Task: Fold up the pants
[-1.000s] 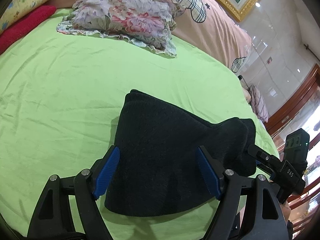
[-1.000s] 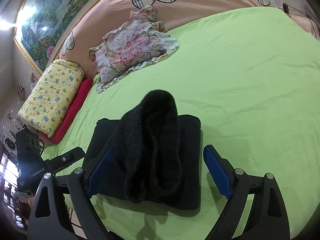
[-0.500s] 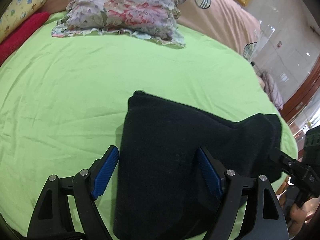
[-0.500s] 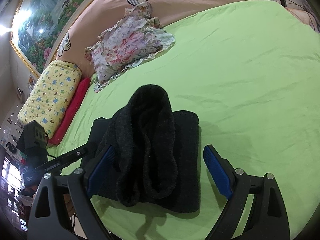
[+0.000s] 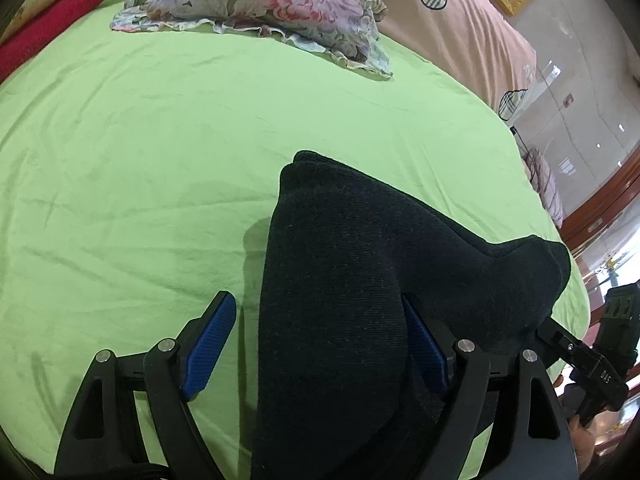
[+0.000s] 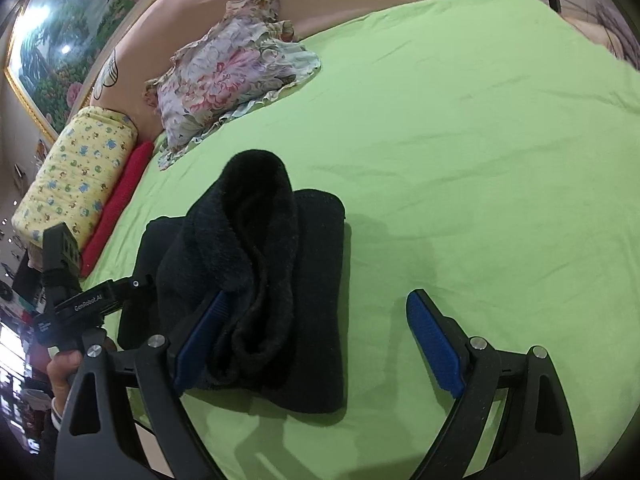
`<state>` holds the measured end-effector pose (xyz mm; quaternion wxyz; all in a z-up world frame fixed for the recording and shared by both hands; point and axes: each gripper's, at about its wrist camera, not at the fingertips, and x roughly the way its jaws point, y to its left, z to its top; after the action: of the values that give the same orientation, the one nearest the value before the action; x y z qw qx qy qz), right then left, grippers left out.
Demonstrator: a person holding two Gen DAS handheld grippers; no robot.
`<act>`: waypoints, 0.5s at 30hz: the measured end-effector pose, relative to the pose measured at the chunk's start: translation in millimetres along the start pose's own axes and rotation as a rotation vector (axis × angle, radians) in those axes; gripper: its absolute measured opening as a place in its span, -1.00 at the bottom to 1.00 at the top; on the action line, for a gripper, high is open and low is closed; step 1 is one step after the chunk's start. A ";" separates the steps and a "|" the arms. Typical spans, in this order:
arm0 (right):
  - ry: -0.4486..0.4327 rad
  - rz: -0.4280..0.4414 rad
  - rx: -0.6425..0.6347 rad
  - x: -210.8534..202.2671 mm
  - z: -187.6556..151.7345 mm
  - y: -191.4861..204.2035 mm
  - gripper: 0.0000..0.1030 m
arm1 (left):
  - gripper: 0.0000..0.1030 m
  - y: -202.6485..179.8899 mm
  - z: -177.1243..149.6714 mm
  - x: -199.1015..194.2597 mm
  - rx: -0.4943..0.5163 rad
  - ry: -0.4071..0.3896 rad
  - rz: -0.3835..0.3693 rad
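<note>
Nearest the cameras, both sets of jaws gape wide: left gripper straddles the black pants, right gripper with one pad tucked under a raised roll. The pants lie bundled on the green bed (pillow well beyond). Looks like the final fold; next, flatten that hump.

The pants now lie closer beneath the left tongs.
</note>
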<state>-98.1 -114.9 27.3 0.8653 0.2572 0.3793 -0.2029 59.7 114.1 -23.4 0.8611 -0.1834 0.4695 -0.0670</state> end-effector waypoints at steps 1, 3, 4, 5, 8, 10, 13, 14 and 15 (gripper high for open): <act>0.001 0.013 0.004 0.5 -0.1 -1.0 0.64 | 0.62 -0.1 0.6 0.9 0.005 0.001 -0.001; 0.006 0.049 0.014 2.0 -0.1 -1.8 0.48 | 0.62 -1.1 1.6 2.0 0.009 0.002 0.001; 0.010 0.078 0.025 3.5 -0.7 -3.0 0.40 | 0.62 -1.1 2.2 3.1 0.008 0.003 0.000; 0.014 0.099 0.036 4.5 -1.4 -4.3 0.38 | 0.62 -0.6 2.9 3.5 0.006 0.004 -0.003; 0.020 0.156 0.079 8.0 -2.9 -11.1 0.35 | 0.63 0.2 4.6 4.9 0.000 0.007 -0.015; 0.022 0.190 0.088 8.7 -3.6 -12.9 0.15 | 0.65 1.0 6.4 6.7 -0.007 0.012 -0.023; 0.031 0.252 0.138 11.7 -4.8 -20.6 0.02 | 0.67 -2.0 6.8 7.5 0.000 0.020 -0.017; 0.029 0.253 0.135 11.2 -5.2 -20.7 0.01 | 0.67 -2.9 7.1 7.9 0.002 0.020 -0.013; 0.027 0.254 0.129 10.5 -5.9 -20.3 0.00 | 0.67 -3.5 7.3 7.9 0.002 0.019 -0.011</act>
<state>-105.8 -129.0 10.0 0.8605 0.3610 0.3416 -0.1120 70.3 110.5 -24.7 0.8563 -0.1845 0.4767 -0.0738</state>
